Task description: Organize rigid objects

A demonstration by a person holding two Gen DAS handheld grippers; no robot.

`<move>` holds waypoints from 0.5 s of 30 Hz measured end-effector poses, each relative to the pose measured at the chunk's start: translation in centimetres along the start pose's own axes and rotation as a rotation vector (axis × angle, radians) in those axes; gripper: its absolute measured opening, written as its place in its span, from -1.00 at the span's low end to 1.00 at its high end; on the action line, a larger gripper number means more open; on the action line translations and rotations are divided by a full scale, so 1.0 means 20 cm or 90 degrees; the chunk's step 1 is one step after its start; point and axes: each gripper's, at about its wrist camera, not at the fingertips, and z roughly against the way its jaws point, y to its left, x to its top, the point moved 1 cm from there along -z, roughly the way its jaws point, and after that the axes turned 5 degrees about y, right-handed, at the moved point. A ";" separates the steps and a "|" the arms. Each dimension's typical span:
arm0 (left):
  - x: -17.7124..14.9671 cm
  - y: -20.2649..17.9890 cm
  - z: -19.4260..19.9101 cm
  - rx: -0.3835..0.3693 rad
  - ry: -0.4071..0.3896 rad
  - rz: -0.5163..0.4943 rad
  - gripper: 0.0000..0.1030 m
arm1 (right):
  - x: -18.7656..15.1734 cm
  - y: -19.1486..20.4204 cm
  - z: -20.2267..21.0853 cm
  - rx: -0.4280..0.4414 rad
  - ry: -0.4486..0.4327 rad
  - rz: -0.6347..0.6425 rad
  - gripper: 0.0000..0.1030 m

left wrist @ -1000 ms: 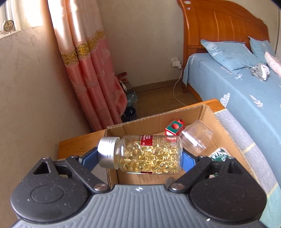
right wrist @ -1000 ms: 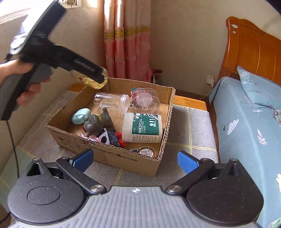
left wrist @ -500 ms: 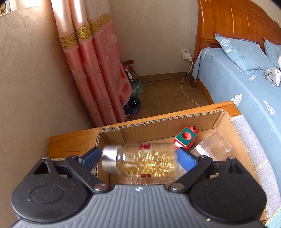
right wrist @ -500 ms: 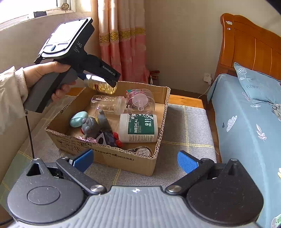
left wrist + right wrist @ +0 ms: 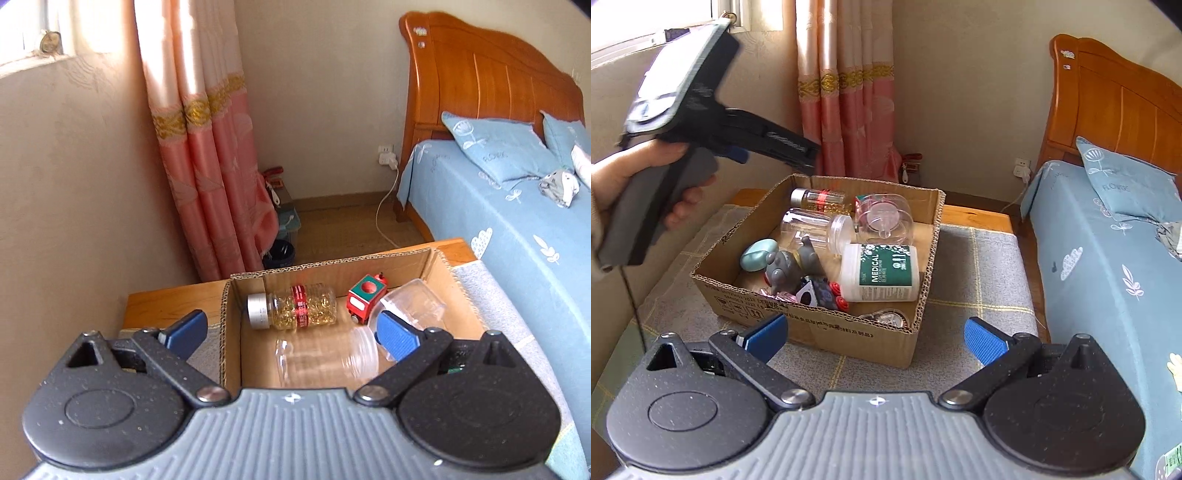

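With its jaws having just been opening, the left gripper [image 5: 291,326] stands with both blue fingers [image 5: 186,328] wide apart and nothing between them. The capsule bottle [image 5: 295,310] (clear, filled with golden capsules, silver cap, red label band) lies on its side on the floor of the cardboard box [image 5: 231,314], beyond the fingertips and clear of both pads, its cap pointing toward the left finger's side. Just beyond the right finger lie a red and green toy block [image 5: 365,299] and a clear empty jar [image 5: 325,360], the jar on its side closer to the gripper body than the bottle.

The right gripper [image 5: 875,338] is likewise spread open and empty, held short of the box's near wall. Ahead of its fingers, inside the box, lie a white medical bottle [image 5: 881,273], a grey toy figure [image 5: 790,267] and a teal oval case [image 5: 759,254]. The box rests on a grey checked cloth [image 5: 979,280] covering the desk.
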 end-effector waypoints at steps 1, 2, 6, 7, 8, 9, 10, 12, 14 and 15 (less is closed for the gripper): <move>-0.03 0.00 0.06 0.003 -0.012 0.001 0.91 | 0.00 0.00 0.01 -0.008 0.001 -0.003 1.00; -0.07 0.00 0.11 0.005 -0.025 0.003 0.95 | -0.01 0.00 0.01 -0.016 0.003 -0.007 1.00; -0.26 0.03 0.33 0.015 -0.071 0.014 0.99 | -0.04 0.00 0.03 -0.041 0.011 -0.023 1.00; -0.32 0.03 0.37 0.024 -0.073 0.022 0.99 | -0.05 0.00 0.04 -0.046 0.011 -0.026 1.00; -0.37 0.04 0.41 0.029 -0.069 0.033 0.99 | -0.06 0.00 0.05 -0.052 0.012 -0.029 1.00; -0.43 0.04 0.44 0.030 -0.061 0.041 0.99 | -0.07 0.00 0.06 -0.056 0.014 -0.034 1.00; -0.48 0.04 0.46 0.031 -0.052 0.050 0.99 | -0.09 0.01 0.07 -0.057 0.016 -0.041 1.00; -0.59 0.04 0.50 0.032 -0.043 0.069 0.99 | -0.11 0.01 0.08 -0.057 0.021 -0.053 1.00; -0.66 0.03 0.54 0.037 -0.038 0.091 0.99 | -0.13 0.02 0.10 -0.061 0.023 -0.059 1.00; -0.70 0.03 0.56 0.036 -0.029 0.104 0.99 | -0.14 0.02 0.11 -0.062 0.024 -0.060 1.00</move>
